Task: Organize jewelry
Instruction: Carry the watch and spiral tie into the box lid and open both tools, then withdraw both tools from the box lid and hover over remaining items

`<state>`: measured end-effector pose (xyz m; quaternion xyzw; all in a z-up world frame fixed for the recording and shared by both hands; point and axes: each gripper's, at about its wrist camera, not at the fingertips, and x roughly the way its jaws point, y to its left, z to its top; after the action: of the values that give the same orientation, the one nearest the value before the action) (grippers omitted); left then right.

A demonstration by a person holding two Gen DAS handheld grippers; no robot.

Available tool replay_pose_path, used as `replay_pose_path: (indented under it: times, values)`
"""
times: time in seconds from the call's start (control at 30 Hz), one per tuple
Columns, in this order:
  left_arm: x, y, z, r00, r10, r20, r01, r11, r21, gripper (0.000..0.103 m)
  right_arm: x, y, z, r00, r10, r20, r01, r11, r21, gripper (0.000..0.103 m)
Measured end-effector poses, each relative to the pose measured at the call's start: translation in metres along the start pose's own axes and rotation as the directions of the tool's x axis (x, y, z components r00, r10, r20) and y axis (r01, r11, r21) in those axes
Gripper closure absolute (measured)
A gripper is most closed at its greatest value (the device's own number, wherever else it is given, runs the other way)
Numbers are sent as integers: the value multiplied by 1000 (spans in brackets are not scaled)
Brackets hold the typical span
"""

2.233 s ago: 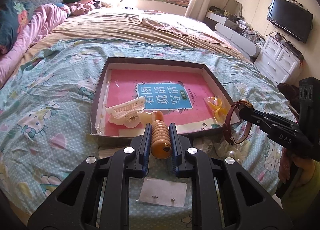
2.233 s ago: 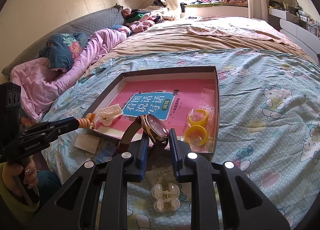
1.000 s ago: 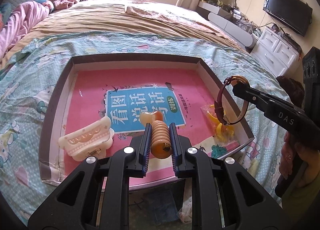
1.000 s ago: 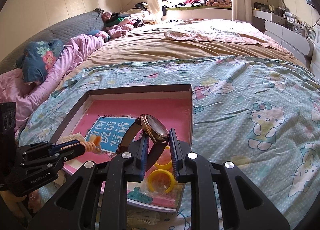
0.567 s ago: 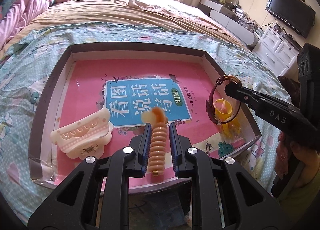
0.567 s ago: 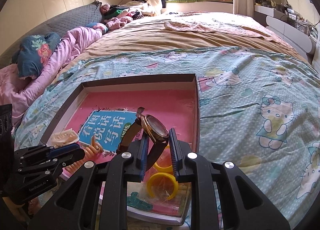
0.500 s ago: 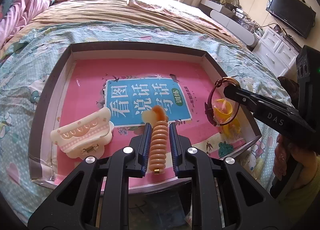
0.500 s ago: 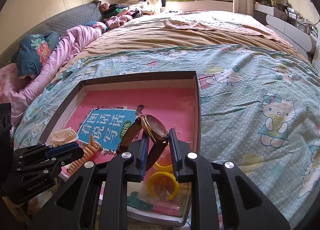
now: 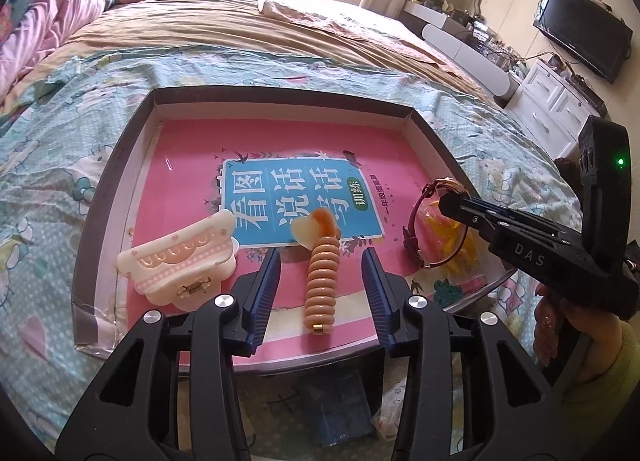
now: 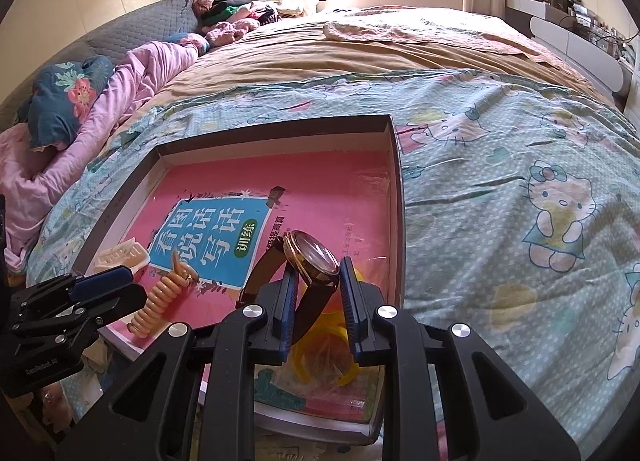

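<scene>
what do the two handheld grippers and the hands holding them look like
Both grippers, left and right, are matte black with angular cut-outs, silver screws and ribbed blue pads. The right one reads "DAS" and carries a black module with a green light; the left has small white lettering. A yellow-green sleeve shows.

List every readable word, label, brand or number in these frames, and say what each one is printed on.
"看图说话写话" on the blue panel of the pink book cover in the tray.
"训练" in the green oval on that panel.
"DAS" on the right gripper body.
"GenRobot.AI" on the left gripper body, small but legible.
Small vertical print beside the blue panel: too blurred to read.
</scene>
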<state>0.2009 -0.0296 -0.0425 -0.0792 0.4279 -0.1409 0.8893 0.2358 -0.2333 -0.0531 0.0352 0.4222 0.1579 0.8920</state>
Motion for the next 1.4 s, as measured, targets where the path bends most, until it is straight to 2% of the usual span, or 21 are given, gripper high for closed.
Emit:
replay_pose_path:
  times: [0.1,0.27,0.37,0.5,0.6,0.73,0.87,1.2,1.23,1.27,1.4]
  values:
    - [-3,-1,0,1000,-4,3,4,1000,4,60,-4,0,-2,1000,3,7,-3,1000,9,78]
    - [-8,-2,-2,1000,-4,4,4,1000,1,55,-22,-3,-5,999,6,46,-7,1000,28,60]
    - [-13,-2,-2,1000,2,16,-2,1000,3,53,-31,-4,-5,998,10,59,-12,999,32,55]
    - [-20,-2,-1,999,13,34,-13,1000,-1,44,-44,-5,-8,997,12,72,-15,999,42,49]
    - [-24,0,-2,999,20,39,-19,1000,-6,40,-54,-7,-12,996,13,88,-18,999,51,39]
    - [-30,1,-2,999,28,46,-28,1000,-11,39,-66,-8,-16,995,12,103,-18,998,56,28]
    - [-38,1,-4,998,41,56,-41,999,-14,28,-75,-9,-16,993,14,116,-20,998,57,27]
    - [-63,1,-2,994,59,97,-58,998,-16,24,-103,-4,-13,987,25,160,-31,999,39,27]
    - [-66,2,-1,993,62,101,-60,998,-18,21,-106,-4,-12,986,24,164,-31,999,36,27]
    - [-69,2,-1,992,67,107,-65,998,-22,13,-109,-3,-12,985,24,168,-30,999,33,26]
    - [-81,3,0,988,77,130,-74,997,-28,10,-119,1,-12,982,27,186,-31,999,21,26]
